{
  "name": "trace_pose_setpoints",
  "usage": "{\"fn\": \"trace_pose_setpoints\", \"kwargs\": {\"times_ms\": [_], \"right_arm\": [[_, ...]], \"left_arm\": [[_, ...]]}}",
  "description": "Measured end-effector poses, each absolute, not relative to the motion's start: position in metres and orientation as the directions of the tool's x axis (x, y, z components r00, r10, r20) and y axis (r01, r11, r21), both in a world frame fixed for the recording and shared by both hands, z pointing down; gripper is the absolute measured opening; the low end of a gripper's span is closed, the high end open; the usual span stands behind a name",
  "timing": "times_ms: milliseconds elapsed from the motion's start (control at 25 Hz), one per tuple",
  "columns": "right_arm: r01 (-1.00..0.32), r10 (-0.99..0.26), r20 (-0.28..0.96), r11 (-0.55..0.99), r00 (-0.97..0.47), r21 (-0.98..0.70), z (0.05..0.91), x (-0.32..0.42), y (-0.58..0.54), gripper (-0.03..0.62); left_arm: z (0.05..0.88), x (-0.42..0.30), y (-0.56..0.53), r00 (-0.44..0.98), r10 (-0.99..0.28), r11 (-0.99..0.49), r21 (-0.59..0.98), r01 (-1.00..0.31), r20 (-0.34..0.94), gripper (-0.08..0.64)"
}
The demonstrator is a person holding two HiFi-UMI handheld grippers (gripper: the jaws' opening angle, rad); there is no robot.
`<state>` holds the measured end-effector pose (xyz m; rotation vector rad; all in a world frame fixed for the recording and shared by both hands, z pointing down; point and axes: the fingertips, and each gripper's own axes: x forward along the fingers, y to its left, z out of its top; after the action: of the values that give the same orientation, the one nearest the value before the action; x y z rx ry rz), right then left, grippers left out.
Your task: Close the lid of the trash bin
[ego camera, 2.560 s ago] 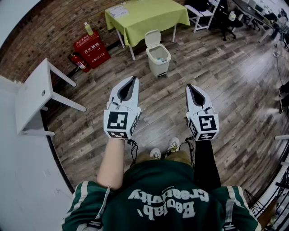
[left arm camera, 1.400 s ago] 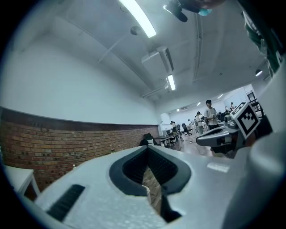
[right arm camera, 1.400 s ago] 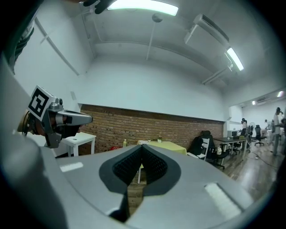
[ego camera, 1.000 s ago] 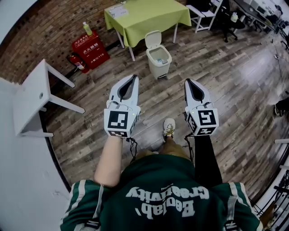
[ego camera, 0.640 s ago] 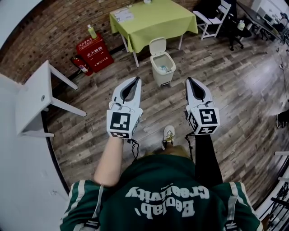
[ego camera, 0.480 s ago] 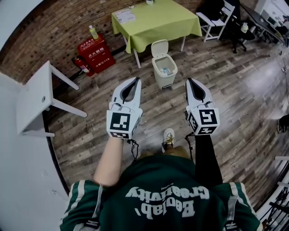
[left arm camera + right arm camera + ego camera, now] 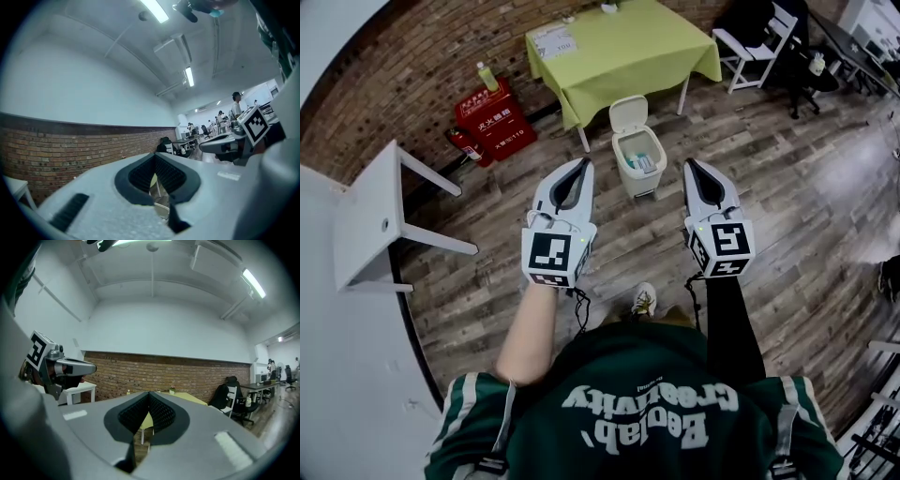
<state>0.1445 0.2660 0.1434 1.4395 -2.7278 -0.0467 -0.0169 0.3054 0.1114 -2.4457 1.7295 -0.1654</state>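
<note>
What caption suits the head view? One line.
Left gripper and right gripper, both shut, face the open bin by a table.

The right gripper (image 7: 149, 398) has its grey jaws closed tip to tip, with nothing held. Beyond stand a yellow-green clothed table (image 7: 186, 396) and a red brick wall (image 7: 187, 375). The left gripper (image 7: 86, 367) shows at left.

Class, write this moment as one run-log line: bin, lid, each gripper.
trash bin: ahead on floor | lid: open | left gripper: shut, empty | right gripper: shut, empty

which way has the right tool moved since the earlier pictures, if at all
Yes, forward: the right tool now sits level with the trash bin, which earlier lay well ahead.
</note>
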Motion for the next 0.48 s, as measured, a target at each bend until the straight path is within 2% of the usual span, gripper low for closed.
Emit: {"fn": "trace_pose_setpoints", "kwargs": {"times_ms": [480], "right_arm": [[-0.792, -0.792, 0.032, 0.611, -0.61, 0.024, 0.155, 0.157, 0.154, 0.012]], "left_arm": [[0.116, -0.003, 0.201, 0.272, -0.962, -0.269, -0.189, -0.944, 0.014, 0.008]]}}
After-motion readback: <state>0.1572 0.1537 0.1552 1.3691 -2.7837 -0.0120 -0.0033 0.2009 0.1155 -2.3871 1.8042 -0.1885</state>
